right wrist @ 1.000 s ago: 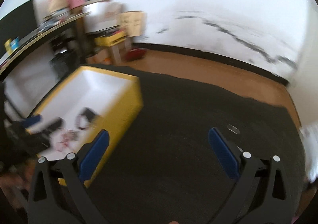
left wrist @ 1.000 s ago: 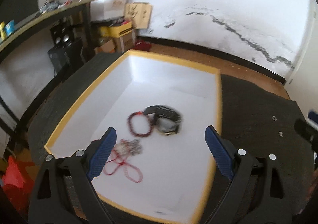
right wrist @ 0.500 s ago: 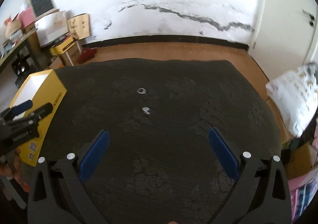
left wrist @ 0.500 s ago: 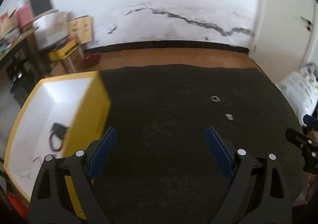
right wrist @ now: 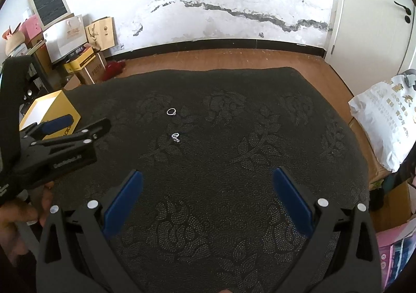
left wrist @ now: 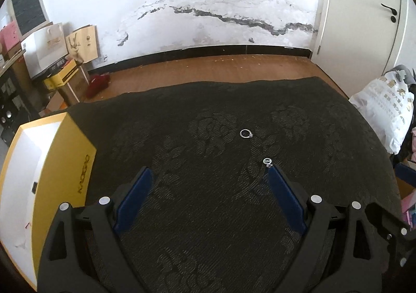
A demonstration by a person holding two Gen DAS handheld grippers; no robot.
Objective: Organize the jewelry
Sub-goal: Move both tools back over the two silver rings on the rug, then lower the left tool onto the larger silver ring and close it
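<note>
Surface: a dark floral-patterned cloth covers the table, wooden floor and a cracked white wall behind it
Far left: cardboard boxes and paper bags stacked against the wall
Yellow box: sits at the left edge of the cloth, white inside, open on top; in the right wrist view it shows behind the left gripper
Left gripper: blue-padded fingers spread wide, nothing between them, hovering over bare cloth; from the right wrist view it reaches in from the left, held by a hand
Near ring: small and silver, lying on the cloth just beyond the tip of the left gripper's right finger; whether they touch I cannot tell; also seen at
Far ring: a slightly larger silver band, a little farther back on the cloth, apart from the near ring; also at
Right gripper: fingers wide apart, holding nothing, over the cloth with both rings ahead and to its left
Far right: a white plastic bag with printed text beside the table, and a white door behind
</note>
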